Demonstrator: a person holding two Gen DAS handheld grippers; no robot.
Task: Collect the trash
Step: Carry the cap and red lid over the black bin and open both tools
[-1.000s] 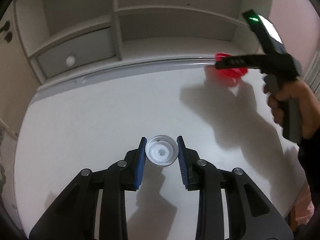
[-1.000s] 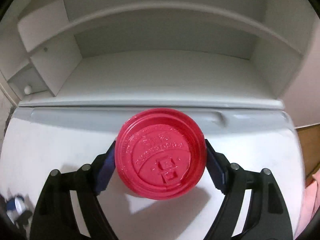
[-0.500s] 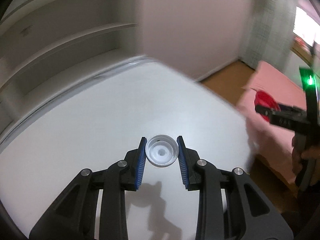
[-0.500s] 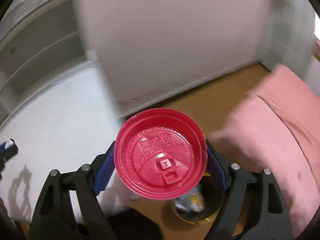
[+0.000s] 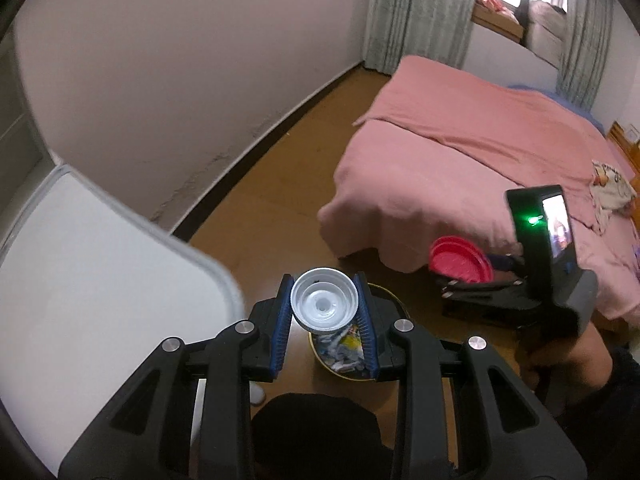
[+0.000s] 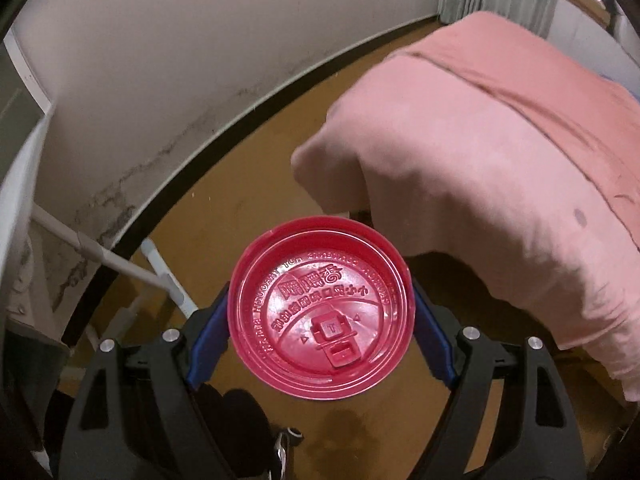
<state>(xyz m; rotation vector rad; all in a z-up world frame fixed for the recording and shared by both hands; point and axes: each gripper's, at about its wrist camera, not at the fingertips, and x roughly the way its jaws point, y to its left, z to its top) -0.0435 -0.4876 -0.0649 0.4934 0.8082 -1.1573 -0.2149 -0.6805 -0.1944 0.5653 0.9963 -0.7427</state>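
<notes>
My left gripper (image 5: 324, 309) is shut on a white bottle cap (image 5: 324, 304), its hollow side facing the camera. Straight below it on the brown floor stands a yellow-rimmed trash bin (image 5: 394, 298) with wrappers inside, partly hidden by the fingers. My right gripper (image 6: 320, 314) is shut on a red cup lid (image 6: 320, 308), gripped by its rim between the blue pads (image 6: 208, 340) over bare floor. In the left wrist view that same red lid (image 5: 460, 258) and the right gripper (image 5: 470, 280) hang to the right of the bin, near the bed corner.
A white table (image 5: 80, 280) edge lies at the left, with its white legs (image 6: 120, 264) by the wall. A bed with a pink cover (image 5: 480, 152) fills the right side, close to the bin. A person's dark-clothed knee (image 5: 316, 432) sits just below the left gripper.
Both grippers have swung from the white desk and shelves round to the floor by the bed. The bin has come into view under the left gripper. Both grips are unchanged.
</notes>
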